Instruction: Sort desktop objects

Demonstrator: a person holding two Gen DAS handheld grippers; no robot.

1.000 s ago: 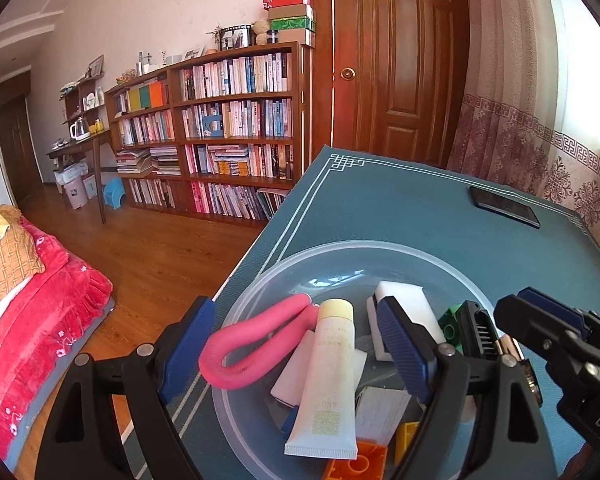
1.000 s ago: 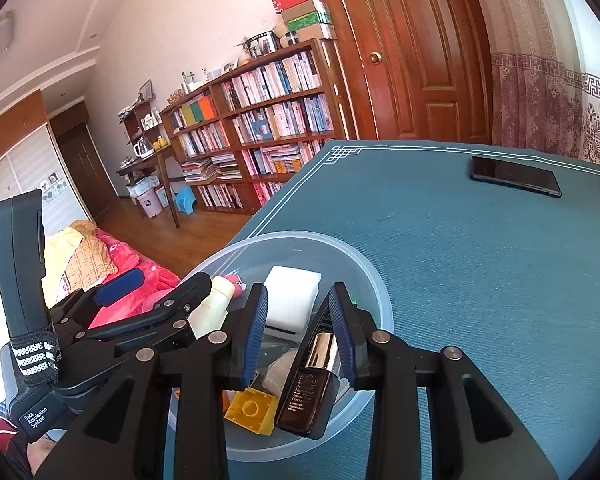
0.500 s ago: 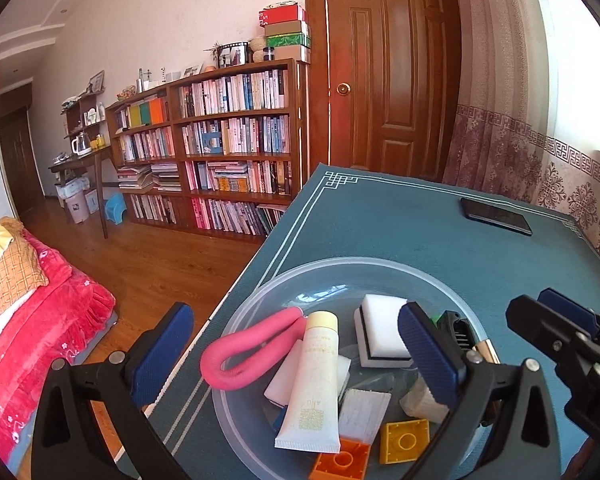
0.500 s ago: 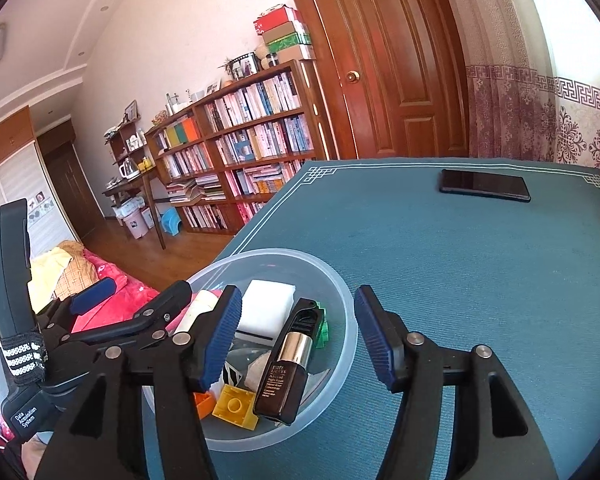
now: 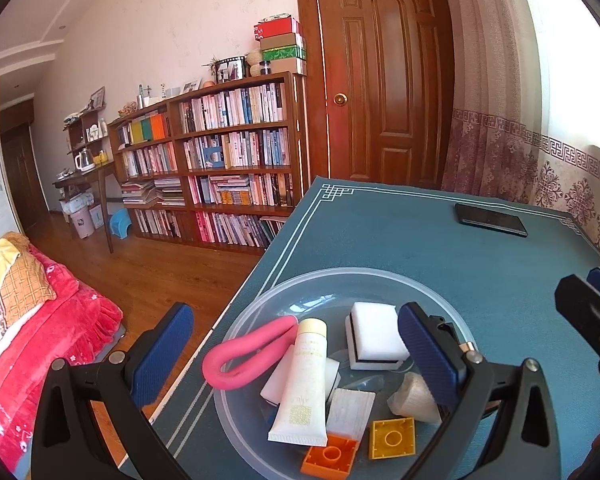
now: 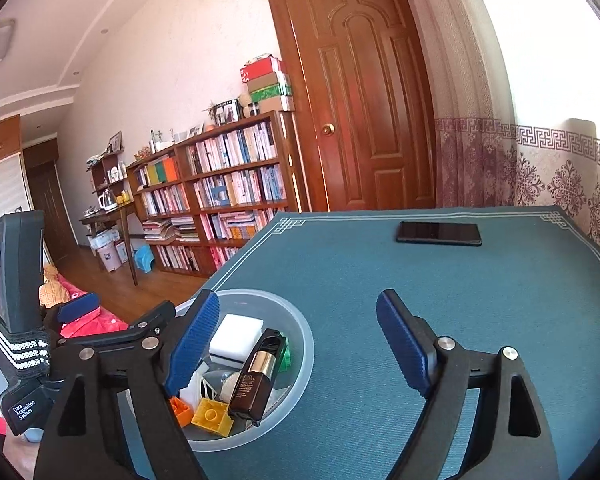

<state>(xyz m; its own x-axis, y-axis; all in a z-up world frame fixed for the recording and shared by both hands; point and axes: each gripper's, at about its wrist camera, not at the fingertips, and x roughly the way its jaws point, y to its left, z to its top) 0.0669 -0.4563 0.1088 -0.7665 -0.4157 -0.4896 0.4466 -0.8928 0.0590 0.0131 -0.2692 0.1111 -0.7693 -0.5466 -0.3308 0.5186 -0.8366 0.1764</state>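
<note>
1. Here, both tools hang above a clear plastic bowl point(image 5: 260, 312) at the near left corner of the blue table point(image 6: 480, 300), and both stand wide apart, holding nothing.
2. The left tool point(image 5: 296, 356) straddles the bowl; inside lie a pink foam loop point(image 5: 244, 354), a cream tube point(image 5: 302, 388), a white sponge block point(image 5: 374, 334), an orange brick point(image 5: 330, 456) and a yellow brick point(image 5: 392, 438).
3. The right tool point(image 6: 300, 344) sits over the bowl's right rim, with a dark brown bottle point(image 6: 256, 380) leaning on that rim, gold collar and black cap toward the far side.
4. The only thing outside the bowl is a black phone point(image 6: 438, 234), flat at the far side of the table, well apart from both tools.
5. If the phone is next, that is the deciding relation: it lies straight ahead and slightly right of the right tool, long axis running left to right, so the right tool looks nearer and would have to close across its short width.
</note>
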